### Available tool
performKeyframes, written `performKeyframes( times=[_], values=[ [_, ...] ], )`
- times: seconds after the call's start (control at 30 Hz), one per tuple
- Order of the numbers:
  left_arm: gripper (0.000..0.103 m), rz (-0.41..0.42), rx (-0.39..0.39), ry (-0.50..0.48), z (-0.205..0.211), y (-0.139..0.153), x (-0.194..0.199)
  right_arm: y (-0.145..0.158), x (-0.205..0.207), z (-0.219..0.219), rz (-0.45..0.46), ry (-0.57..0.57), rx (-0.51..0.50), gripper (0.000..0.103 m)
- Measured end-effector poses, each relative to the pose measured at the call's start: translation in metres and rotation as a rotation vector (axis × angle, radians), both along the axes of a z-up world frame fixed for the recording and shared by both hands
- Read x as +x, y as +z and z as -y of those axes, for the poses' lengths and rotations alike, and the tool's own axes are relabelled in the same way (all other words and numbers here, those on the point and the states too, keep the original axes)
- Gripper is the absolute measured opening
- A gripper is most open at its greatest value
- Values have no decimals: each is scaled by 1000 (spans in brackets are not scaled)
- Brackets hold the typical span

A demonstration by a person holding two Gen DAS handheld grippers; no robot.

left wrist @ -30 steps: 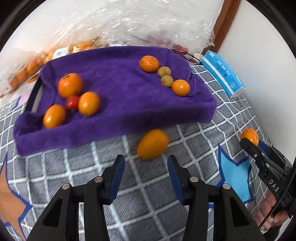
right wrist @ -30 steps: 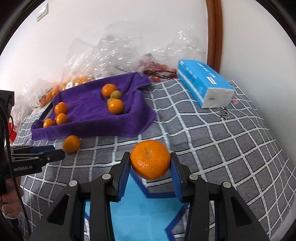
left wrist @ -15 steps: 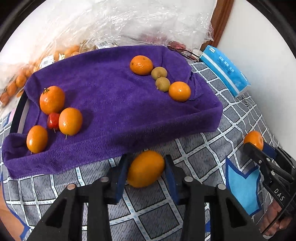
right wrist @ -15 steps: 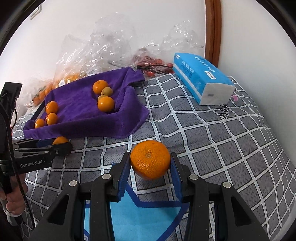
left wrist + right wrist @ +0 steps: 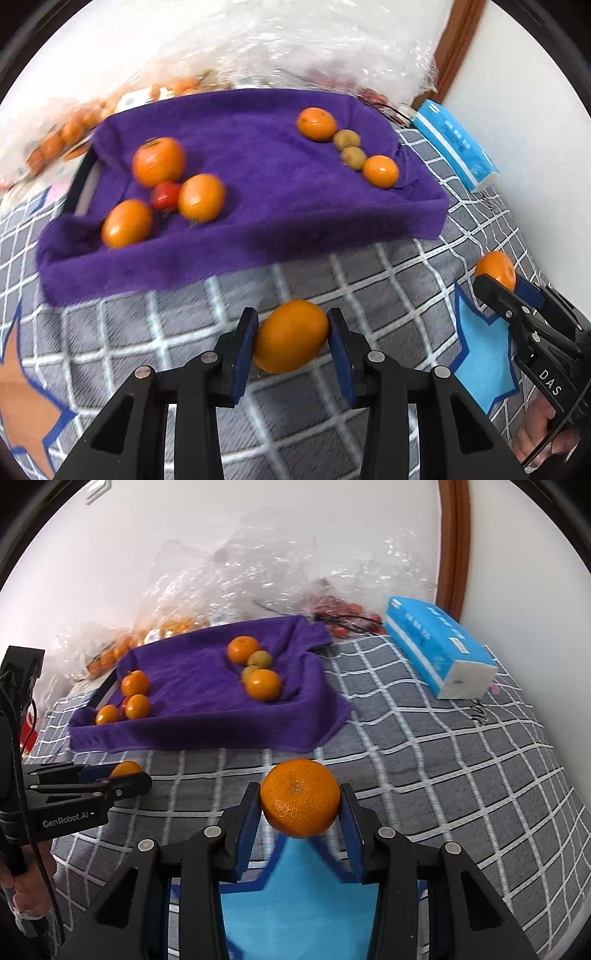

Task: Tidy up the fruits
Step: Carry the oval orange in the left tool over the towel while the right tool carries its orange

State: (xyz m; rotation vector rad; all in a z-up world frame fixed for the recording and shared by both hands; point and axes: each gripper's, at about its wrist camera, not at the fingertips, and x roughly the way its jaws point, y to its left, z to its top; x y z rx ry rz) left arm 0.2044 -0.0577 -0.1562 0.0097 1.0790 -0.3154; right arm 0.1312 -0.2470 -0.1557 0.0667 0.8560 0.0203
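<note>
1. The left tongs have just been closing, and their blue pads now press on both sides of an oval orange fruit, which sits between them just above the grey checked cover.
2. Whether that fruit is lifted clear of the cover or touches it cannot be told.
3. The right tongs grip a round mandarin between their blue pads, held over a light blue star shape printed on the cover.
4. In the left wrist view the right tongs show at the right edge, with the mandarin at their tip and part of a hand on the handle below.
5. In the right wrist view the left tongs reach in from the left edge, with the oval fruit half hidden behind their near finger.
6. Beyond both tongs lies a tray draped in a purple towel.
7. On the towel's left part sit three orange fruits around a small red fruit.
8. On its right part two orange fruits and two small greenish-brown fruits lie in a slanting row, touching or nearly so.
9. Behind the tray are crumpled clear plastic bags, some holding more orange fruit and small red ones.
10. A blue tissue pack lies to the right of the tray, apart from it, near a brown door frame.
</note>
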Motion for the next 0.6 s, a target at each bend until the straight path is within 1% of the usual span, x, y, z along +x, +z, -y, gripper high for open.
performKeyframes(
  times=[0.1,0.3,0.6],
  values=[
    [36,5,-12,36,-17,5,-12,3,-5,-13,13,23,6,41],
    [36,22,-8,87,-43,13,-32,6,-13,-38,17,66,30,41],
    [36,57,-41,146,-72,33,-54,24,-22,-60,46,96,13,41]
  ],
)
